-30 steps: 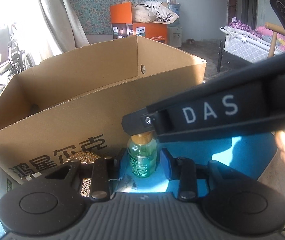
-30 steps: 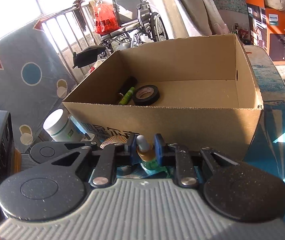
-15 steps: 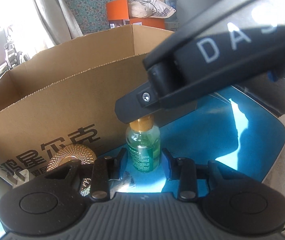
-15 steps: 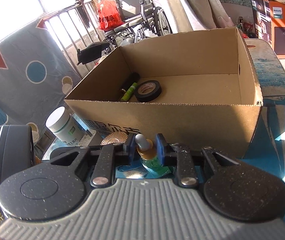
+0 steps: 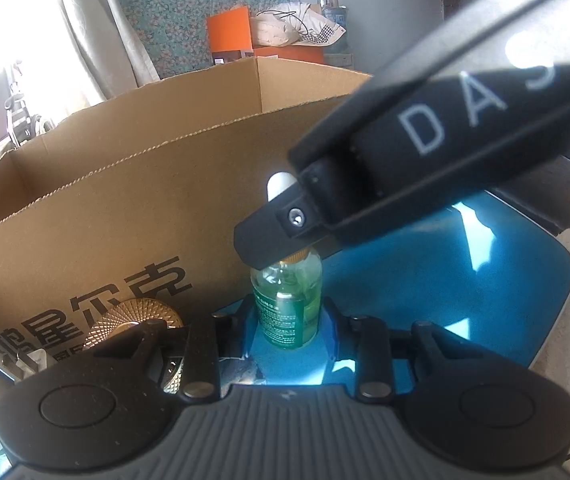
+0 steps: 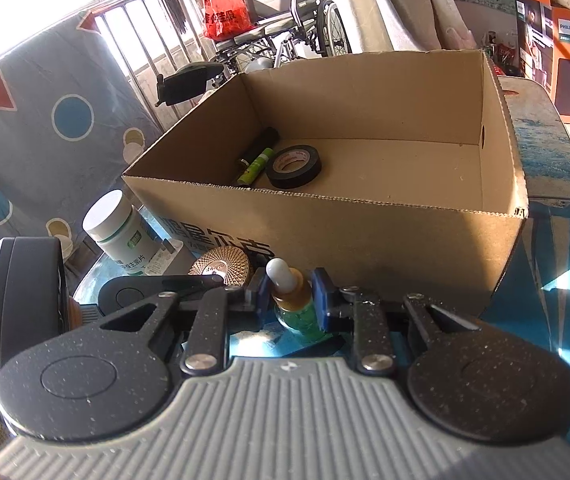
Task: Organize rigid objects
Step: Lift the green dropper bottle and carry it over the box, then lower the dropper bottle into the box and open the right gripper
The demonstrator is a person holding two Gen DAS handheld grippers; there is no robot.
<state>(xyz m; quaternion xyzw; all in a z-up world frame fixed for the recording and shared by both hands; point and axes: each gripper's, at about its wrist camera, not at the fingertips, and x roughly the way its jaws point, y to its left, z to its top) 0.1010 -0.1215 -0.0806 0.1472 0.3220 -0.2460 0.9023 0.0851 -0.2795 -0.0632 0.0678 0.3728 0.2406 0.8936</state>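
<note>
A small green dropper bottle [image 5: 287, 304] with a gold collar and white bulb stands on the blue table in front of the cardboard box [image 5: 117, 216]. My left gripper [image 5: 287, 320] sits around its body, jaws a little apart from the glass. My right gripper [image 6: 292, 296] is shut on the bottle's gold neck [image 6: 290, 296]; its black finger [image 5: 285, 232] crosses the left wrist view. The box [image 6: 365, 232] holds a roll of black tape [image 6: 294, 166], a green tube [image 6: 256, 166] and a black tube [image 6: 257, 146].
A gold ribbed lid [image 6: 221, 270] and a white jar [image 6: 119, 232] stand left of the bottle against the box; the lid also shows in the left wrist view [image 5: 133, 320]. The blue table [image 5: 465, 280] ends at the right. A patterned sofa [image 6: 25, 128] lies left.
The right gripper has risen in the left wrist view, and the bottle's white bulb now shows above its finger. The box looks closer and lower in both views.
</note>
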